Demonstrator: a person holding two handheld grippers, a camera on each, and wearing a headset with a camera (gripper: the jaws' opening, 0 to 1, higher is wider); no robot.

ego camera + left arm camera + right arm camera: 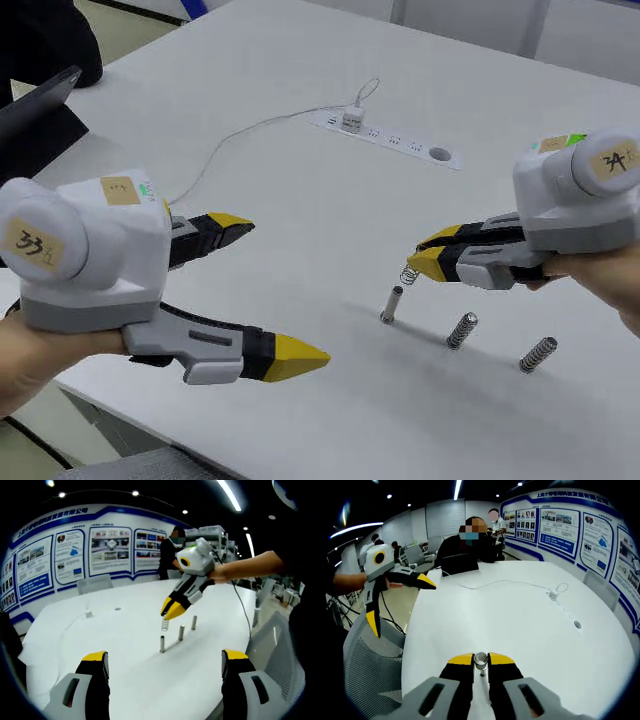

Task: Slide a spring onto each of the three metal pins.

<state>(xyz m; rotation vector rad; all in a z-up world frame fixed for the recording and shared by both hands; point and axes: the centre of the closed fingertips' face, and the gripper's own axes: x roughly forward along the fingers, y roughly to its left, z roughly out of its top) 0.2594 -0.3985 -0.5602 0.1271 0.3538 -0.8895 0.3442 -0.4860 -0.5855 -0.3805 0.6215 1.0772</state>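
Spring [408,273]: a small coil of thin wire, light and bouncy (likely to squash or ping away if pinched hard). It is best held gently across its upper turns, so the lower end stays open for the pin.
Right gripper [424,259]: the jaws are narrowed onto the top of the spring, and the coil hangs below the yellow tips. In the right gripper view the coil's round end sits squarely between the two tips.
Bare pin [391,304]: it stands upright on the white surface [300,90]. The spring hangs above it and slightly off to the gripper's side, apart from it and not yet over its top.
Second pin [461,330] and third pin [538,354]: both are in a row with the bare one, and each already carries a coil.
Left gripper [282,290]: the jaws are spread wide and hold nothing, well apart from the pins.
Progress: two of three look done, so this reads as the last one.
Next move: line the coil's open end up with the pin's top, then lower it straight down. The pin is slim, and I cannot tell whether it is fixed, so a sideways nudge might tip it.
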